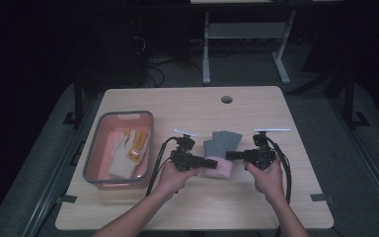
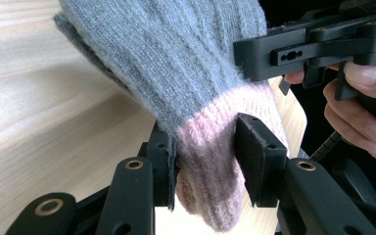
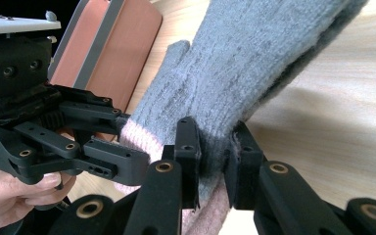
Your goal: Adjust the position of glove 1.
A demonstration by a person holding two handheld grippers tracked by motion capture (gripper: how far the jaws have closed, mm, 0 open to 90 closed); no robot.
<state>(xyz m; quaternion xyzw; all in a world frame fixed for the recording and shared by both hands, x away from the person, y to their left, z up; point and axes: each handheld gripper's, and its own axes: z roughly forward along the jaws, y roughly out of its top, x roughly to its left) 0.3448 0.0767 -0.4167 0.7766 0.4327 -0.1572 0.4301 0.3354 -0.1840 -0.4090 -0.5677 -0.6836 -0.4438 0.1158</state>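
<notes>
Between the two claws, near the middle of the tabletop (image 1: 256,106), lies a grey glove (image 1: 220,143) with a pink cuff (image 1: 218,169). Its fingers point toward the far edge and its cuff toward the person.

From the left gripper view, the left claw (image 2: 206,161) is pinched on the pink cuff (image 2: 210,166): one pad presses each side of the knit, and the wool bunches between them. The grey part of the glove (image 2: 176,58) rises beyond the jaws, and the cuff's end hangs below them.

From the right gripper view, the right claw (image 3: 214,159) is clamped on the glove's (image 3: 254,63) edge where grey meets pink, with a fold of wool squeezed narrowly between its pads. The left claw (image 3: 122,161) appears there too, touching the cuff (image 3: 139,137) from the other side.

In the high view, the left claw (image 1: 212,162) and right claw (image 1: 230,155) point toward each other, each held by a hand.

Well to the left of the glove stands a pink bin (image 1: 94,150) with a grey rim. A white and yellow glove (image 1: 128,150) lies in it.
</notes>
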